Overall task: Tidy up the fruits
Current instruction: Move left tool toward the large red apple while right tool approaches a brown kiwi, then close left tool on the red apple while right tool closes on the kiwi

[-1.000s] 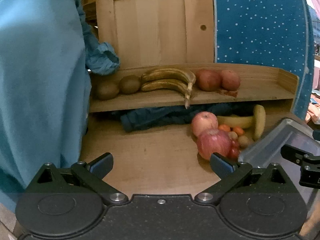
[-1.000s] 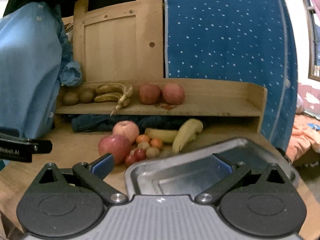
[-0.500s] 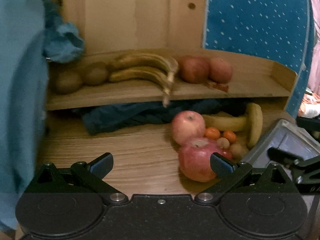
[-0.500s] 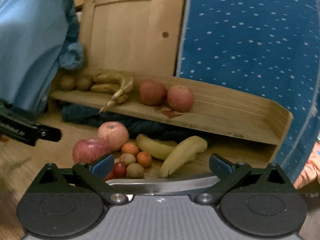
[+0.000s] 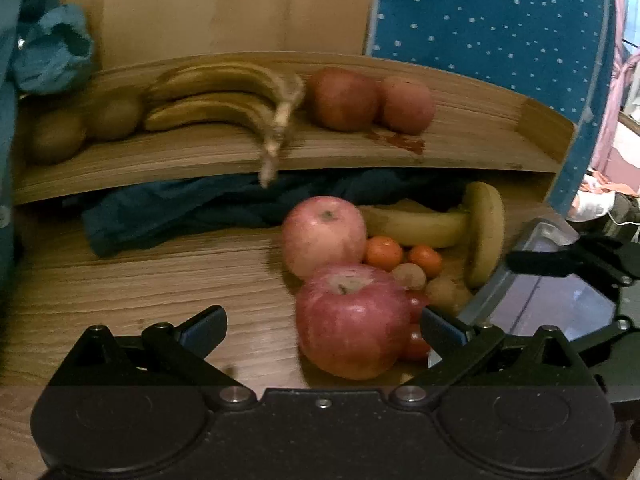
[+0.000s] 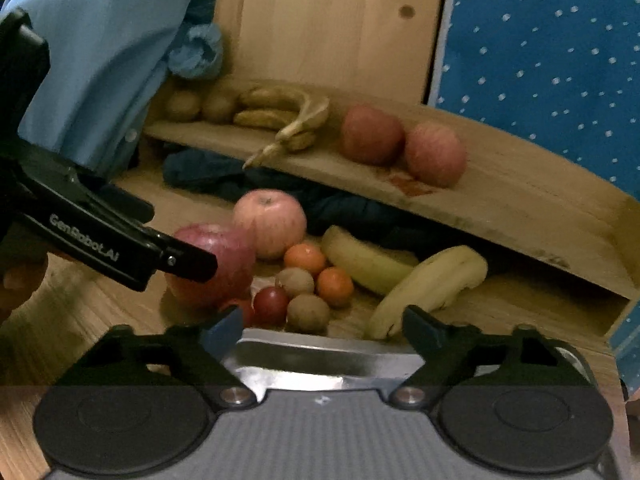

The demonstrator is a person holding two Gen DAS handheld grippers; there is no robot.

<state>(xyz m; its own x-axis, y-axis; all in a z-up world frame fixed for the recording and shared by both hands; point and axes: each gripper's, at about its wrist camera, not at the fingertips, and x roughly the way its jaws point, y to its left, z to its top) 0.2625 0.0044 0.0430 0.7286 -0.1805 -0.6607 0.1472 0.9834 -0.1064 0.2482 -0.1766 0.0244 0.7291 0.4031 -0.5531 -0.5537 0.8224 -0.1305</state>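
On the wooden shelf (image 5: 460,152), kiwis, bananas and two apples already sit sorted. Below, a mixed pile headed by a red apple (image 5: 348,320) awaits; the left gripper (image 5: 320,320) gapes around it untouching, while the right gripper (image 6: 320,324), jaws narrowing on nothing, hovers over a steel tray (image 6: 320,364).

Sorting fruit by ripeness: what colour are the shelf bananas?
Brownish-yellow, overripe-looking shelf bananas; clearest in the left wrist view.

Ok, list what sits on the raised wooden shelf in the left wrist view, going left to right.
Two kiwis → bunch of browned bananas → darker red apple → paler red apple, then a reddish stain on the board just in front of the apples.
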